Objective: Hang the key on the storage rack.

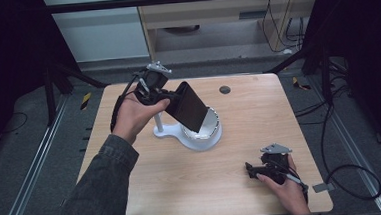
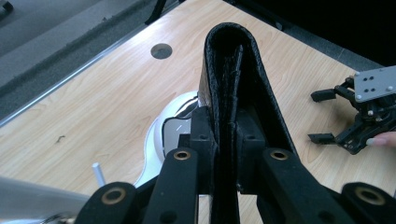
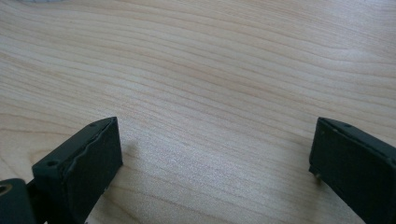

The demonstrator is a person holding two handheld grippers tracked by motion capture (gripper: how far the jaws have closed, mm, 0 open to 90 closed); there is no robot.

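A black folded leather-like pouch [image 1: 191,107] [image 2: 233,60] hangs tilted over a white stand [image 1: 203,137] [image 2: 161,135] with a round dish-shaped base and a thin upright post [image 1: 157,122]. My left gripper [image 1: 170,99] [image 2: 227,126] is shut on the pouch's near end, its pads pressing both sides of the fold. The pouch's far end dips into the dish. My right gripper [image 1: 250,170] [image 3: 215,158] rests low at the table's front right, jaws wide open with bare wood between them. It also shows in the left gripper view as the far gripper [image 2: 327,116].
The wooden table [image 1: 240,134] has a round dark grommet [image 1: 224,90] [image 2: 161,51] near its back edge. Cables trail over the floor on the right. Metal rails run along both sides of the table.
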